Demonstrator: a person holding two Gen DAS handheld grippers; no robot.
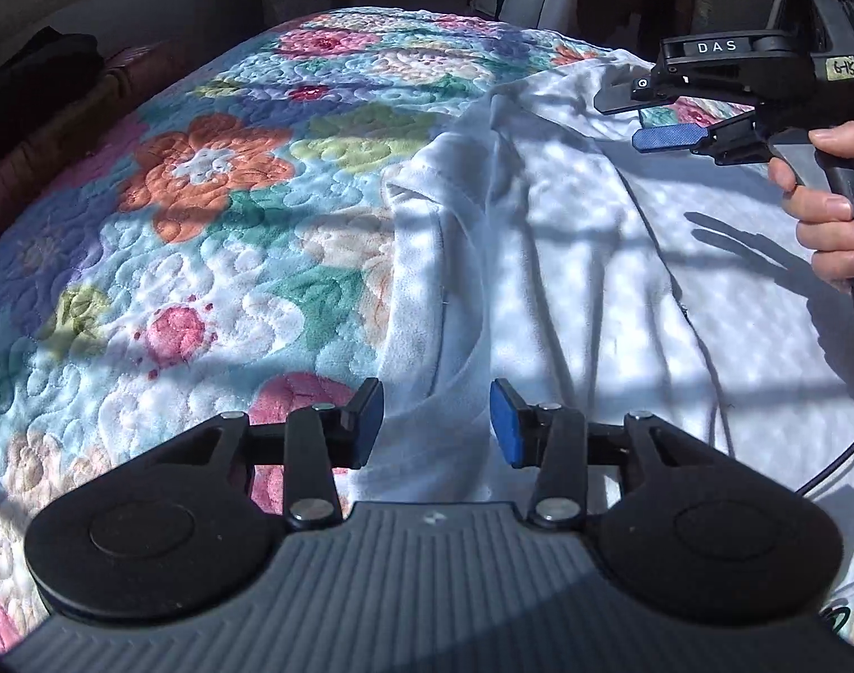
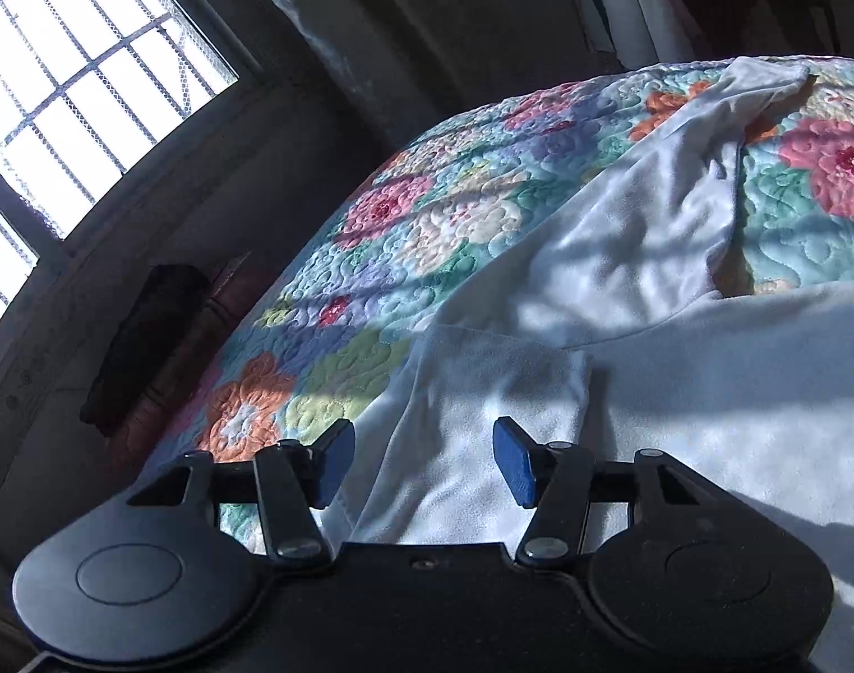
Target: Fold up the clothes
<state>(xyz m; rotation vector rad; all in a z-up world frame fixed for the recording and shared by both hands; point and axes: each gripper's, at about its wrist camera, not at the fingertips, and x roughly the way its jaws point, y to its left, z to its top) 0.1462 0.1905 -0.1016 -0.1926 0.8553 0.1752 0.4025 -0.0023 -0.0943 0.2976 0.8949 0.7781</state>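
Lying spread across the floral quilt [image 1: 191, 179] on the bed, the white shirt [image 1: 567, 258] is rumpled, with one sleeve [image 2: 701, 168] flung out from the shirt's body toward the far edge of the quilt and a thick ridge of cloth running down from the neckline [image 1: 443, 258]. The left hand-held gripper [image 1: 435, 429] hovers low above the neckline with its blue pads spread and nothing between them; the right hand-held gripper [image 2: 424, 462], gripped by the person's right hand [image 1: 830, 207], is likewise spread and empty, poised over a folded flap of the shirt beside the sleeve. The step in hand looks like taking a first hold before flattening or folding. To do it well, each gripper should probably come down on a single clean edge of the shirt, one at the neckline side and one at the shoulder beside the sleeve, and bite only the shirt's cloth, not the quilt beneath. Pulling both holds apart would likely smooth the ridge before any fold is laid, since folding over wrinkles would trap them.
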